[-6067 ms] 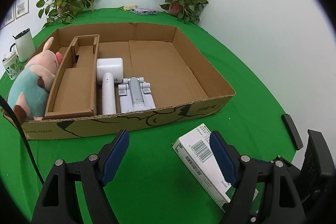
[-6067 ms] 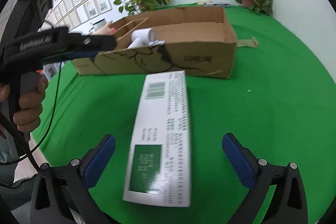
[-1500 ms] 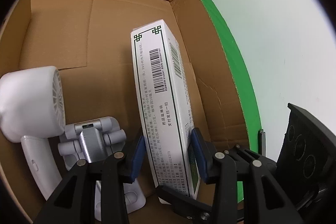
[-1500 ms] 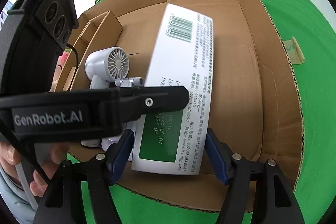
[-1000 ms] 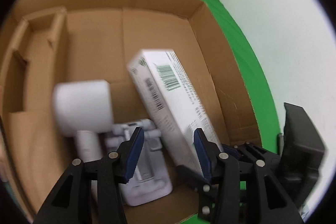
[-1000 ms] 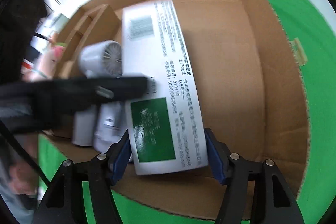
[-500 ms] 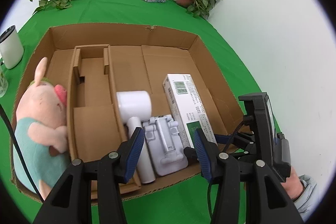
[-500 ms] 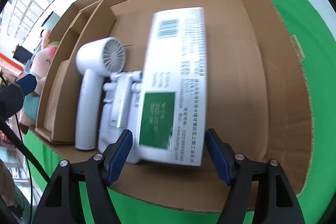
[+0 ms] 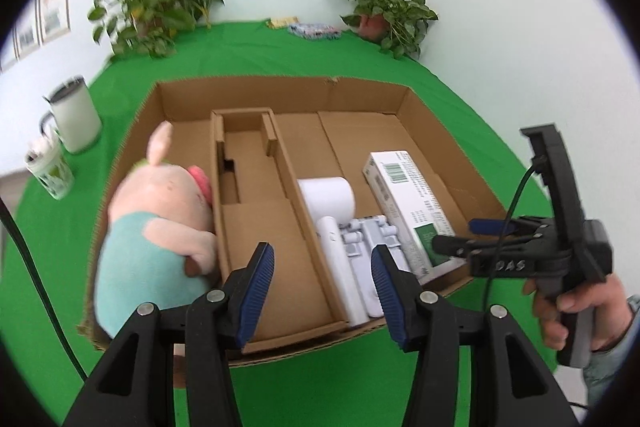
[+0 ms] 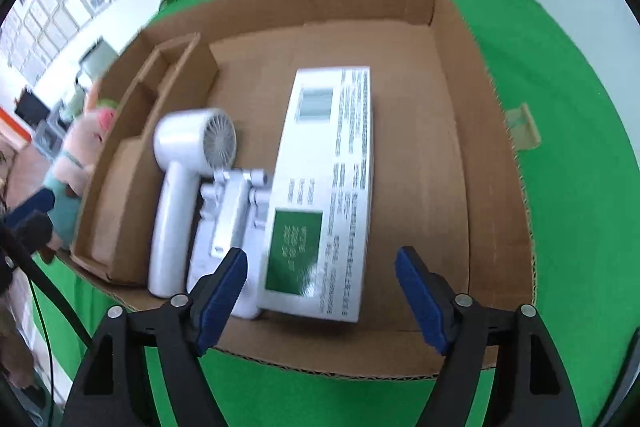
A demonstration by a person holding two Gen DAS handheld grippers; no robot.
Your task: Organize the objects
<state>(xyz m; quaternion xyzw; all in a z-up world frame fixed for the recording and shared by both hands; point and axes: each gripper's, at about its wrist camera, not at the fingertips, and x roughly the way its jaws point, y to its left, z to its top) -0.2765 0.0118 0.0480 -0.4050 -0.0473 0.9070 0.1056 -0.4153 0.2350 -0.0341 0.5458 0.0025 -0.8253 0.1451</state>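
The white box (image 10: pixel 326 187) now lies in the cardboard box (image 10: pixel 496 187), just ahead of the right gripper (image 10: pixel 320 297) whose jaws have just been opening and hold nothing, so the next thing to tidy must be found.

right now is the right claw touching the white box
Apart. The right wrist view shows the right claw open, both pads clear of the white box, which lies in the cardboard box.

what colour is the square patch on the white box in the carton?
Dark green, on the white box at its near end; clearest in the right wrist view.
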